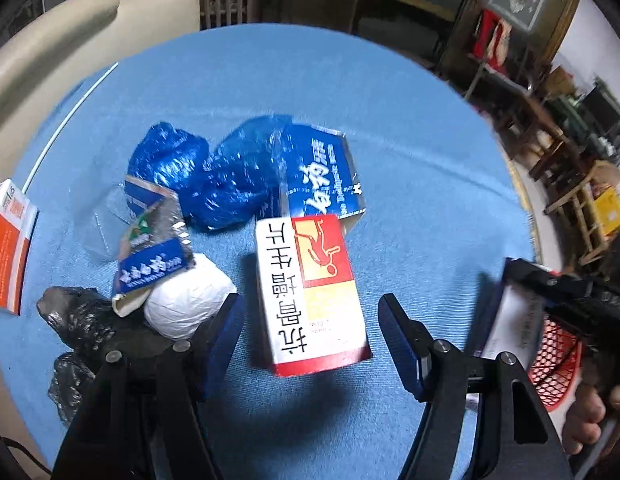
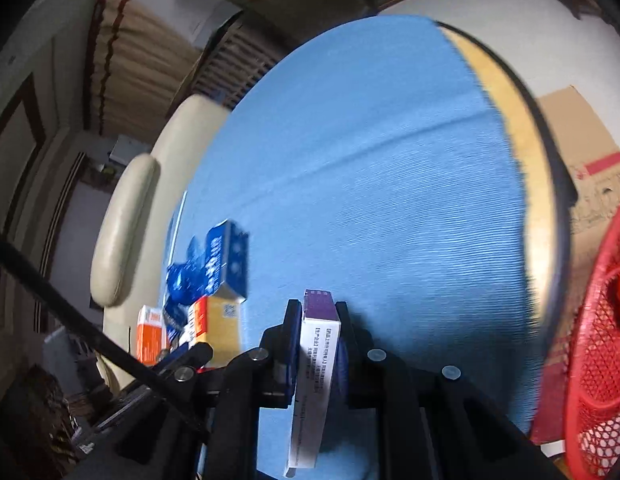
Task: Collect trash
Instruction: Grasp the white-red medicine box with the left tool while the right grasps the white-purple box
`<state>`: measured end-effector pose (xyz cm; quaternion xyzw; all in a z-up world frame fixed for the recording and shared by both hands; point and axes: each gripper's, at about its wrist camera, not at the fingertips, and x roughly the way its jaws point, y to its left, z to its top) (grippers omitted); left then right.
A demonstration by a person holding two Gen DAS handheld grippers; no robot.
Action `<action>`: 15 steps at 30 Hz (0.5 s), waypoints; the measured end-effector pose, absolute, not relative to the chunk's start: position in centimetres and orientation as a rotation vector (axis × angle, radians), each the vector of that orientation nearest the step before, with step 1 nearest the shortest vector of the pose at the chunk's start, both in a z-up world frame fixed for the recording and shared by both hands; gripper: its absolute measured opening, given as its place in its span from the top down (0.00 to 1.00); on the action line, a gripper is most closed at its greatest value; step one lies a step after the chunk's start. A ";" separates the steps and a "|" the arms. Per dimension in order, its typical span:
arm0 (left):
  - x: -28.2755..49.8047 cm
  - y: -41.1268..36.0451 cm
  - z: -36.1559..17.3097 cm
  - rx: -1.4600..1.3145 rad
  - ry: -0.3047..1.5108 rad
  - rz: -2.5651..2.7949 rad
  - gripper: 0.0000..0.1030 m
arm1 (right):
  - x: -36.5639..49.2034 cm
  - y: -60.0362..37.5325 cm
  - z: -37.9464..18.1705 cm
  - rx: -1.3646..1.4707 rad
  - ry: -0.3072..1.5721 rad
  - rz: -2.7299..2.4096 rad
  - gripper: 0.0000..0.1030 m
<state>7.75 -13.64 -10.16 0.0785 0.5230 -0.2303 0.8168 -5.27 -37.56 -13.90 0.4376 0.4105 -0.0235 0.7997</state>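
On the blue tablecloth lies a white, red and yellow box. My left gripper stands open around it, a finger on each side with a gap to the box. Behind it are a blue carton, two crumpled blue plastic bags, a torn blue-and-silver packet, a white paper ball and a black plastic bag. My right gripper is shut on a purple-and-white box, held on edge above the cloth. The right gripper also shows at the right of the left wrist view.
A red mesh basket stands off the table's right edge, also seen as the basket. An orange box lies at the far left. A beige chair stands behind the table, a cardboard box beyond the right edge.
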 end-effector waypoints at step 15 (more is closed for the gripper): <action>2.7 -11.5 -7.6 0.205 0.950 -0.410 0.54 | -4.8 -33.9 -11.7 0.597 1.029 -0.351 0.27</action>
